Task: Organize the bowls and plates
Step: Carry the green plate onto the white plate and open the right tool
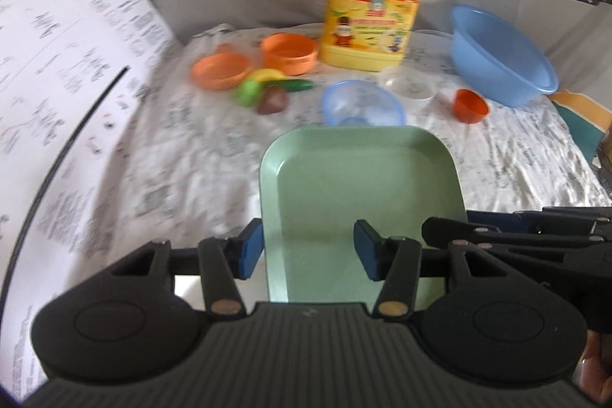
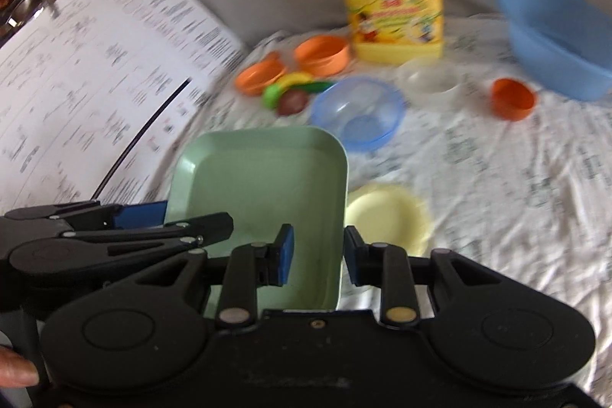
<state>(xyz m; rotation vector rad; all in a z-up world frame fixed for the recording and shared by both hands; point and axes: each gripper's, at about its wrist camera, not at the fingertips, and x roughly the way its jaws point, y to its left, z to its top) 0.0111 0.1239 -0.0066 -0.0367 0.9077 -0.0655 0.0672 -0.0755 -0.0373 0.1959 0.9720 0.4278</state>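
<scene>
A: How do the fingers of the left gripper stand?

B: Spread apart. The left blue pad sits just outside the left rim of the green square plate; the right pad is over the plate's inner floor. So that rim passes between the two pads. Whether either pad actually presses on it, I cannot tell.

A: And the right gripper?

B: Much the same, mirrored. It is parted, with the plate's right rim between its pads: one pad over the floor of the green square plate, the other just outside the edge. Contact there is also unclear.

A: Where does the plate lie from each camera?

B: From both, it runs from the fingers toward 12 o'clock, near edge hidden under the gripper body. In the right wrist view a pale yellow plate lies on the cloth just beside it, at about 2 o'clock from the fingers.

A: What lies farther out?

B: At 12 o'clock a clear blue bowl, with a clear cup beside it. A yellow detergent jug stands behind. Two orange bowls and toy fruit sit at 11 o'clock; a small orange cup and a large blue basin at 1 o'clock.
</scene>
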